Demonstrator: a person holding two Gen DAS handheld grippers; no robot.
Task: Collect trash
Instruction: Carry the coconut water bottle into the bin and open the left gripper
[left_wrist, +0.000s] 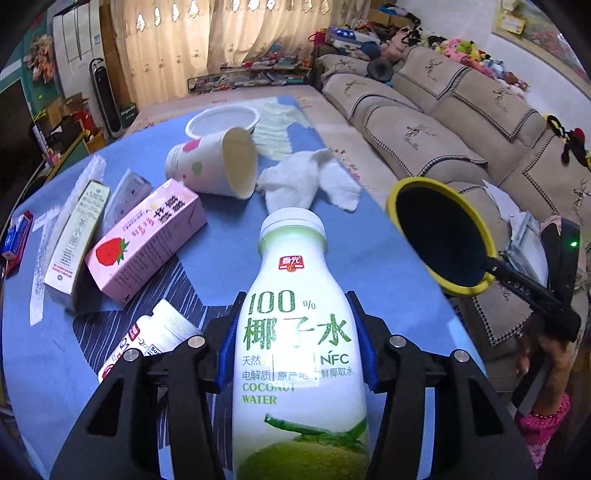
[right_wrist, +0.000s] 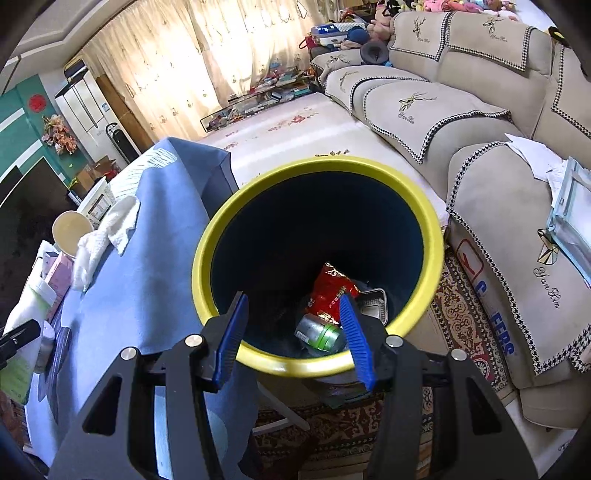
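Observation:
My left gripper (left_wrist: 297, 339) is shut on a white coconut water bottle (left_wrist: 295, 332), its blue pads pressed to both sides. The bottle is held above the blue table (left_wrist: 229, 243). The yellow-rimmed dark bin (left_wrist: 439, 236) stands to the right, beyond the table edge. In the right wrist view my right gripper (right_wrist: 293, 321) is open and empty, over the near rim of the bin (right_wrist: 207, 243). Inside the bin lie a red snack bag (right_wrist: 330, 288), a green-and-silver can (right_wrist: 319, 332) and a foil tray (right_wrist: 373, 302).
On the table lie a pink strawberry milk carton (left_wrist: 144, 240), a tipped paper cup (left_wrist: 214, 166), a white tissue (left_wrist: 306, 181), a white bowl (left_wrist: 221, 122), a pale box (left_wrist: 74, 240) and a small white bottle (left_wrist: 155, 339). A beige sofa (left_wrist: 461, 122) runs along the right.

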